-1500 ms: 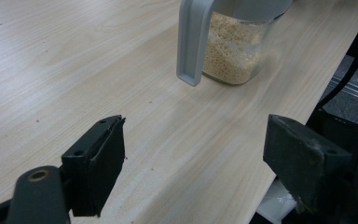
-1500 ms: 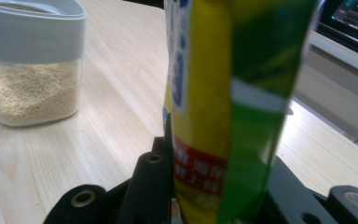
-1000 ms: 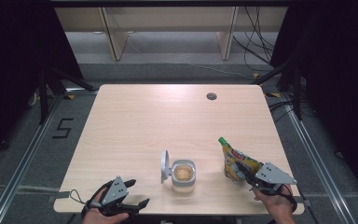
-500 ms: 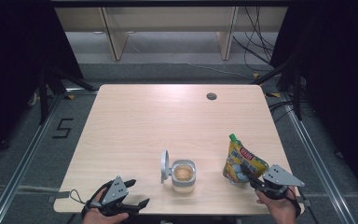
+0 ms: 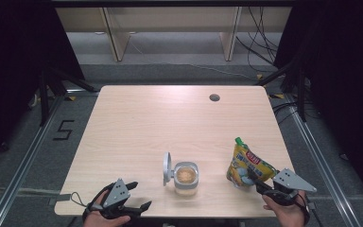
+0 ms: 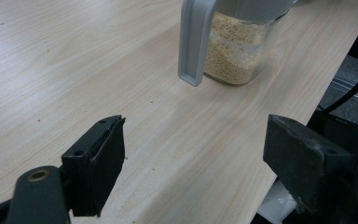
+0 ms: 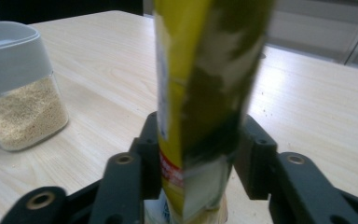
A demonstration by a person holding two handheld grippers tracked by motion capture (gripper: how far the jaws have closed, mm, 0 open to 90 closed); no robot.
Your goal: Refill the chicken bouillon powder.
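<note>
High view: the right hand-held gripper, at 5 o'clock on the counter, clamps a yellow pouch. At 9 o'clock from it stands an open jar of grains. The left hand-held gripper, at 7 o'clock, gapes empty.

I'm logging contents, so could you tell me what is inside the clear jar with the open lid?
The jar holds pale beige grains, filling its lower part; its grey collar hides the fill's top edge from the side.
</note>
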